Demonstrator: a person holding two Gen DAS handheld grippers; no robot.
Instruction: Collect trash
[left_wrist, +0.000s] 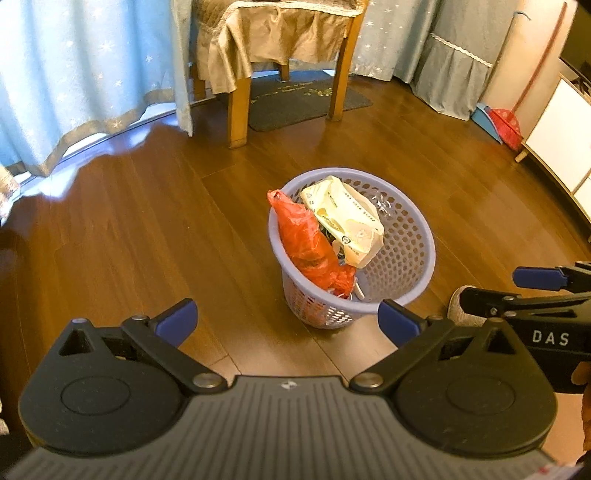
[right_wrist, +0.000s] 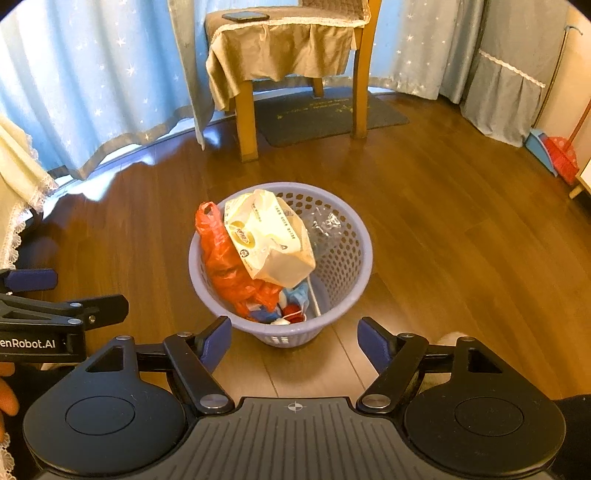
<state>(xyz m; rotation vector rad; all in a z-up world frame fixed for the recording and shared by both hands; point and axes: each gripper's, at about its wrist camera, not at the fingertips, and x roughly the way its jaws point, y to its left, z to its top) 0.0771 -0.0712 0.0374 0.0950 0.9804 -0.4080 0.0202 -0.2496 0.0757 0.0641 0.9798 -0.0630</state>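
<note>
- Nearest thing in each view is the tool itself: left tool (left_wrist: 287, 322) and right tool (right_wrist: 294, 341) are both spread wide with nothing between the pads. Neither touches anything; they hang above the floor (right_wrist: 443, 240), short of the basket.
- Each tool shows at the edge of the other's view, so they sit side by side, near each other.
- The trash is all in the purple basket (right_wrist: 347, 258), which stands on the floor in front of the chair (right_wrist: 288, 55): a red bag (right_wrist: 225, 266) drapes over the near-left rim, a cream wrapper (right_wrist: 269, 240) lies on top, some clear plastic (right_wrist: 325, 225) sits at the back, and small scraps lie at the bottom.
- I don't see loose trash on the floor, so my guess is this is about done, or the next thing is tucking that red bag in.
- If so: come in from above, pinch the bag where it hangs over the rim, and push gently. The basket looks light and could tip.
</note>
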